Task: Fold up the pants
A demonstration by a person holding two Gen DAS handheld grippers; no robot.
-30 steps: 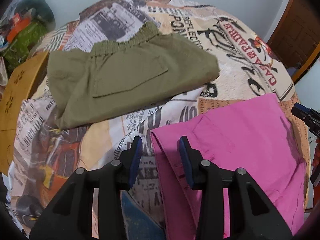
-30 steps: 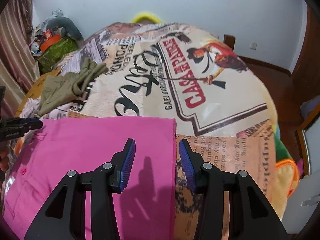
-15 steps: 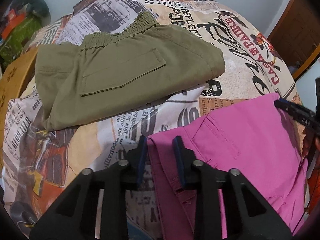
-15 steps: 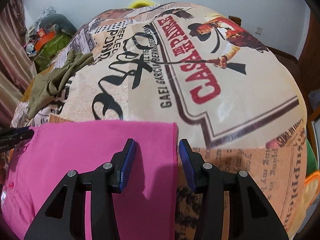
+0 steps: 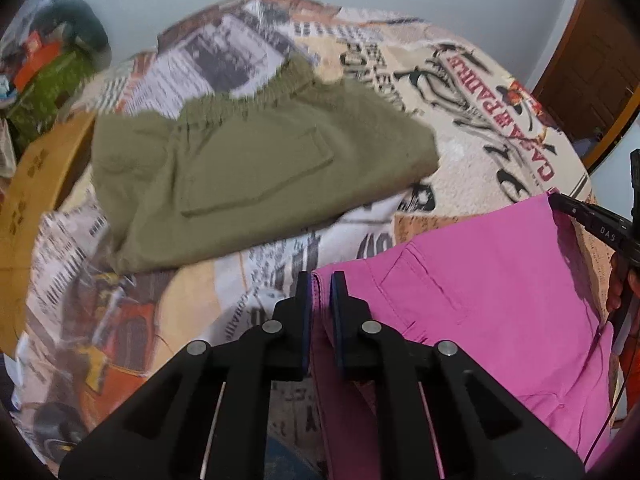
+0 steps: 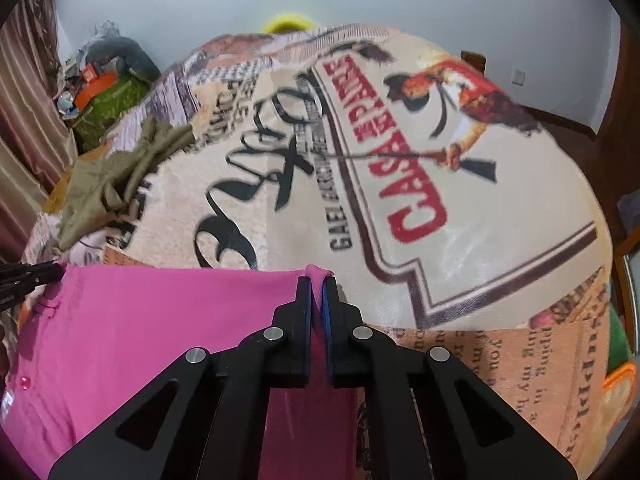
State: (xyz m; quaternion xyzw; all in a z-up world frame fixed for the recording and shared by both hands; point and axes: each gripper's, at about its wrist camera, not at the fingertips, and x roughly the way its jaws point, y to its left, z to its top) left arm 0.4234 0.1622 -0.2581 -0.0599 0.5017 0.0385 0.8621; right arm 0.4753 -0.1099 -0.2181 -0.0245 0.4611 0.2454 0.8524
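The pink pants (image 5: 488,292) lie on the printed bedspread (image 5: 472,92), stretched between my two grippers. My left gripper (image 5: 320,280) is shut on the waistband corner of the pink pants. My right gripper (image 6: 316,280) is shut on the far corner of the pink pants (image 6: 140,332), which bunches up between the pads. The right gripper also shows in the left wrist view (image 5: 560,202) at the pants' far edge. The left gripper's tip shows in the right wrist view (image 6: 52,270).
Folded olive-green pants (image 5: 248,172) lie on the bed beyond the pink ones, also in the right wrist view (image 6: 116,176). A wooden headboard (image 5: 36,196) stands at the left. Bags and clutter (image 6: 104,84) sit at the far left; a wooden door (image 5: 600,56) is right.
Both grippers moved forward and closed on the pink pants' corners: left on the waistband corner, right on the far corner. The cloth edge now lifts slightly between the pads.
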